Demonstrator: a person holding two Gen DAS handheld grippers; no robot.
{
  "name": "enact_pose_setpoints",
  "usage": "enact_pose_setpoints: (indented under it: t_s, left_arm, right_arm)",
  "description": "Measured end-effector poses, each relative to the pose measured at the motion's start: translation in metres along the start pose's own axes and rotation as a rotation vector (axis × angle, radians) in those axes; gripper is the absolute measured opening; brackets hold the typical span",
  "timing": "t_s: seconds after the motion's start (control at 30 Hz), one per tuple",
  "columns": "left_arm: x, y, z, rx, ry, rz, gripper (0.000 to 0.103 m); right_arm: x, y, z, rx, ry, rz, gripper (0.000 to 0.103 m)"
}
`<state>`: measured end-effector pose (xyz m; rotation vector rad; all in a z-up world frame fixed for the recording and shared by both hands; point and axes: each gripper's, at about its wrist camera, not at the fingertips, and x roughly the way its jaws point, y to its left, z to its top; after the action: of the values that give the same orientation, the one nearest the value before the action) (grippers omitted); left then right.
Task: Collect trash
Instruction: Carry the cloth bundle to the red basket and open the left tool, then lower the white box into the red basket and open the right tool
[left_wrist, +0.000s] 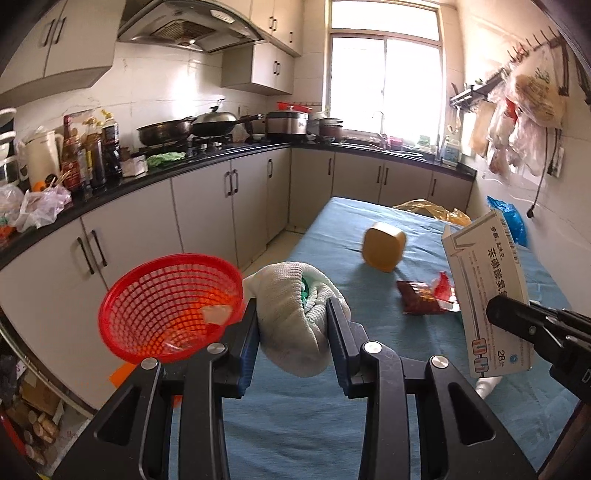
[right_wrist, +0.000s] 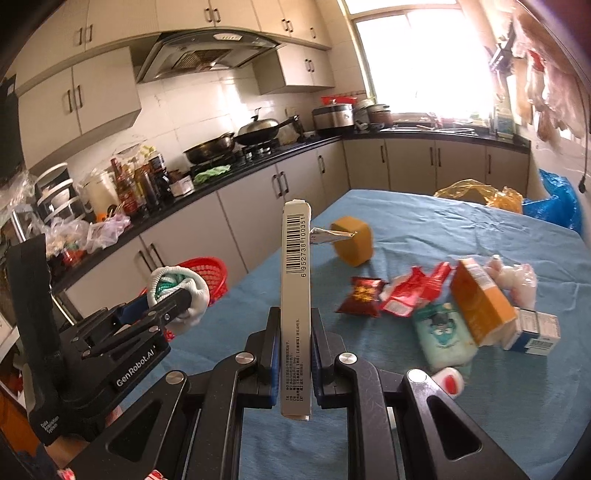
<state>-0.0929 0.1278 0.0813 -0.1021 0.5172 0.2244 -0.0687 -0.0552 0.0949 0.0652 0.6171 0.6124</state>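
My left gripper is shut on a balled-up white knitted cloth with green inside, held above the blue-covered table. Just left of it a red mesh basket tilts toward me with a pale scrap inside. My right gripper is shut on a flat white medicine box, edge-on with its barcode up; the box also shows at the right in the left wrist view. Loose trash lies on the table: a dark red snack wrapper, a red torn packet, an orange carton.
An orange-yellow tub lies further back on the table, with yellow and blue plastic bags at the far end. A pale green pack and a small white box lie at right. Kitchen cabinets run along the left.
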Motion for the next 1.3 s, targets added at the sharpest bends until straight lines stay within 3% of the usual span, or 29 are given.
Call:
enact_pose_setpoints:
  t_s: [0.3, 0.7, 1.23, 1.3]
  left_arm:
    - [0.0, 0.06, 0.004, -0.102, -0.005, 0.043, 0.034]
    - [0.005, 0.15, 0.015, -0.235, 0.0, 0.143, 0.034]
    - [0.051, 0.182, 0.026, -0.227, 0.053, 0.113, 0.034]
    - [0.057, 0.183, 0.027, -0.229, 0.056, 0.111, 0.039]
  right_arm:
    - [0.024, 0.037, 0.009, -0.04, 0.055, 0.059, 0.015]
    - [0.067, 0.105, 0.049, -0.12, 0.112, 0.171, 0.015]
    - [0.173, 0.138, 0.08, -0.05, 0.214, 0.22, 0.015]
    - [0.188, 0.141, 0.082, -0.043, 0.227, 0.214, 0.015]
